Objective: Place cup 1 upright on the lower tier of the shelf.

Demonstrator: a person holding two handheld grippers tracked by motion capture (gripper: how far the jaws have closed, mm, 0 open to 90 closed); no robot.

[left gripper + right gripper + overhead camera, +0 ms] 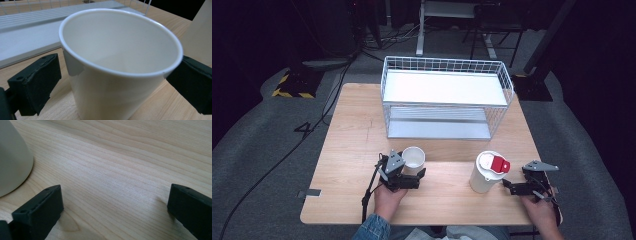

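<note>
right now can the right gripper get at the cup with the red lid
Probably yes: the right gripper sits open beside the red-lidded cup, with bare wooden table and nothing else between them.

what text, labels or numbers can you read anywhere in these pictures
"4": dark mark on the grey floor left of the wooden table.
No print visible on the open white paper cup or the white lidded container with red flap.
Nothing else legible.
</note>
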